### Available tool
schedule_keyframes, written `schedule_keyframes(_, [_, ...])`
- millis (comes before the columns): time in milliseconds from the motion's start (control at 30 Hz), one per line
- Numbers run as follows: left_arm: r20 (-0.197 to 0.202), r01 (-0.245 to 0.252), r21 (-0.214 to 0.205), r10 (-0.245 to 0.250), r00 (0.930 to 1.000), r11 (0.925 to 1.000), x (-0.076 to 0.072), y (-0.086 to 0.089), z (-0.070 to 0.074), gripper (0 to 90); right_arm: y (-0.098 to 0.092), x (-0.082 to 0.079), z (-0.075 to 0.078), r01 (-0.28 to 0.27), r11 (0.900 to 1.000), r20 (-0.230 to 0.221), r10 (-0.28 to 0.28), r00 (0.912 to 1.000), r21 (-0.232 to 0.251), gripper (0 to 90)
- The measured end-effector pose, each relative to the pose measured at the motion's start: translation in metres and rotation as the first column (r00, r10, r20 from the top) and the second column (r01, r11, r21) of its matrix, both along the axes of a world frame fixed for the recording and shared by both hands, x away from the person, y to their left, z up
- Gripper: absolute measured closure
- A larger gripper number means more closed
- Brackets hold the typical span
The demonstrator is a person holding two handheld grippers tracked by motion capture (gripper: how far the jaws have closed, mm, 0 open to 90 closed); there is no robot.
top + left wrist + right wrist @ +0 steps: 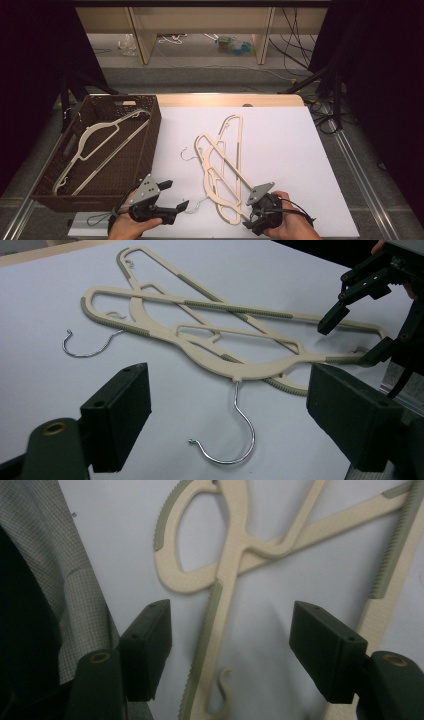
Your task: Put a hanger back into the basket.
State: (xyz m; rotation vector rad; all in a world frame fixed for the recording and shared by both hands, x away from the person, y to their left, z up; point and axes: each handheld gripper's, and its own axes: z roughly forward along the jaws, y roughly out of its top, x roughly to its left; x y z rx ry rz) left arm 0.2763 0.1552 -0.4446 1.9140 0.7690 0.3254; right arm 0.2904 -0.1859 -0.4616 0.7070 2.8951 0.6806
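White surface (280,140): one hanger already in the basket (150,107), approx. 3 hangers (220,165) left piled mid-surface. I've got left claw (175,195) wide open, empty; right claw (230,645) open, straddling a hanger arm, no grip yet.

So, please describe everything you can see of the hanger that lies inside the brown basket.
The hanger is cream-coloured and looks like plastic, with sloped shoulders, a straight bottom bar and small notches near its ends. It lies slanted in the brown woven basket, its top toward the far right corner, its lower end near the front left. Nothing else touches it; the hook is hard to make out.
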Motion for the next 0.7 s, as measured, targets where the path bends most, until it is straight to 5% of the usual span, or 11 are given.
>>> schedule_keyframes(400, [-0.009,-0.020,-0.009,0.020,0.9998,0.9997,0.0010,0.0012,-0.0030,18.0,0.0059,0.0006,-0.0030,0.011,0.9980,0.007,-0.011,0.9999,-0.062,50.3])
schedule_keyframes(533, [-0.016,-0.028,-0.007,0.028,0.9995,0.9996,0.0001,0.0003,-0.0031,18.0,0.0061,0.0023,-0.0011,0.011,0.9966,-0.003,-0.012,0.9999,-0.081,60.8])
schedule_keyframes(600, [-0.018,-0.026,-0.006,0.026,0.9995,0.9996,-0.0003,0.0001,-0.0034,18.0,0.0032,0.0054,0.0007,0.017,0.9958,-0.019,-0.019,0.9996,-0.090,74.6])
schedule_keyframes(700, [-0.015,-0.017,-0.008,0.016,0.9998,0.9998,-0.0003,0.0009,-0.0031,18.4,-0.0006,0.0082,0.0013,0.019,0.9962,-0.034,-0.022,0.9992,-0.085,76.8])
